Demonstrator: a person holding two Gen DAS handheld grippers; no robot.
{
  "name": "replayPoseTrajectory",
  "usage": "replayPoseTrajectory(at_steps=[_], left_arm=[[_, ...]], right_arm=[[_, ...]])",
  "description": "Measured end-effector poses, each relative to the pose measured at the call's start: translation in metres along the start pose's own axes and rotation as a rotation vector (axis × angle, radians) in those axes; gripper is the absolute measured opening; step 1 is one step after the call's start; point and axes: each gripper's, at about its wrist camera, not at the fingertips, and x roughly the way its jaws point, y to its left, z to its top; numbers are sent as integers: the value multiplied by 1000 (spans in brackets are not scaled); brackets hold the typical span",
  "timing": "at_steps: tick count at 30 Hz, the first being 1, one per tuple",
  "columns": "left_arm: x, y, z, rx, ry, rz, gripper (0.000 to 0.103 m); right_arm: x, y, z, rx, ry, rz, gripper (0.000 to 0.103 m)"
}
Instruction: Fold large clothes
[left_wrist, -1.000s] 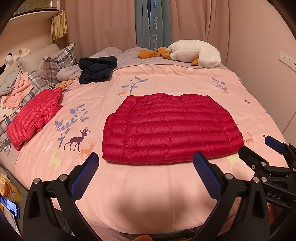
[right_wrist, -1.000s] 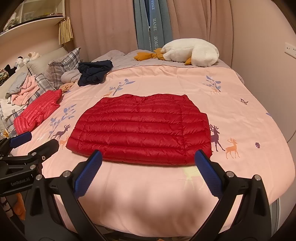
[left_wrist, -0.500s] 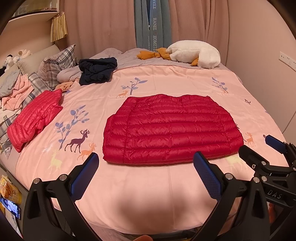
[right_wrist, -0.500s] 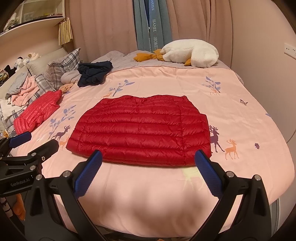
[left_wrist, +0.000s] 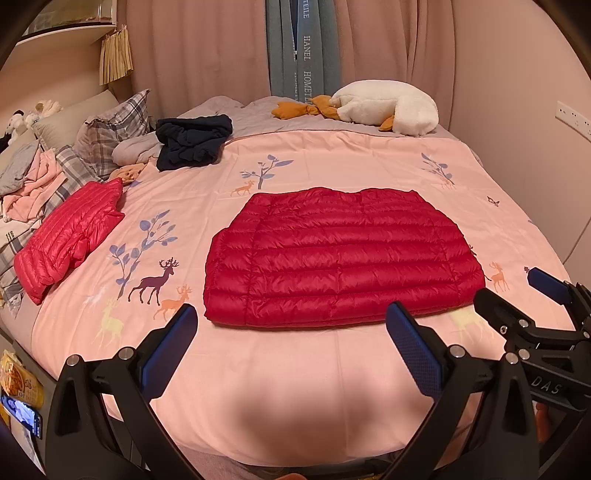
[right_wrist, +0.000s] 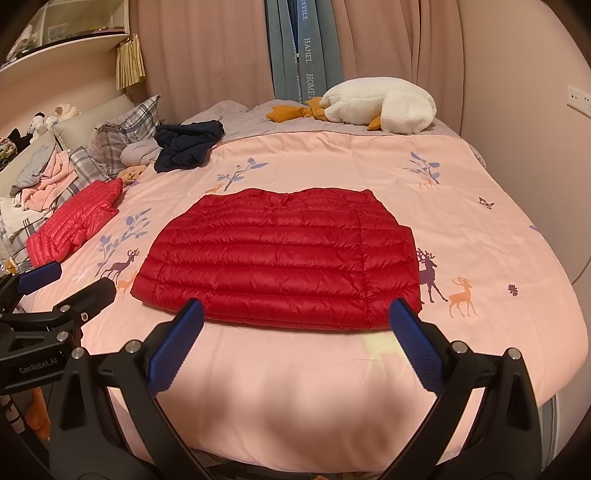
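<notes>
While both grippers are held with fingers spread wide and nothing between them, one folded red down jacket (left_wrist: 343, 258) is seen lying flat just ahead of the left gripper (left_wrist: 291, 354) and right gripper (right_wrist: 295, 343). Bare pink quilt (left_wrist: 295, 387) is left between its near edge and the fingertips. One coral jacket (left_wrist: 70, 236) and one navy garment (left_wrist: 192, 142) are seen far left.

Both grippers hang just short of the red jacket's (left_wrist: 343, 254) near edge, not touching it. Left gripper (left_wrist: 291, 347) has its blue-padded fingers spread wide, nothing in them. Right gripper (right_wrist: 295, 343) sits right beside it, same deal: spread wide and empty.
</notes>
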Motion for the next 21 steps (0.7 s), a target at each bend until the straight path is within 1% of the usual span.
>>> replayPoseTrajectory(at_steps=[21], left_arm=[[3, 1, -1, -11, 18, 2, 102]], right_arm=[[0, 0, -2, 7, -3, 0, 101]])
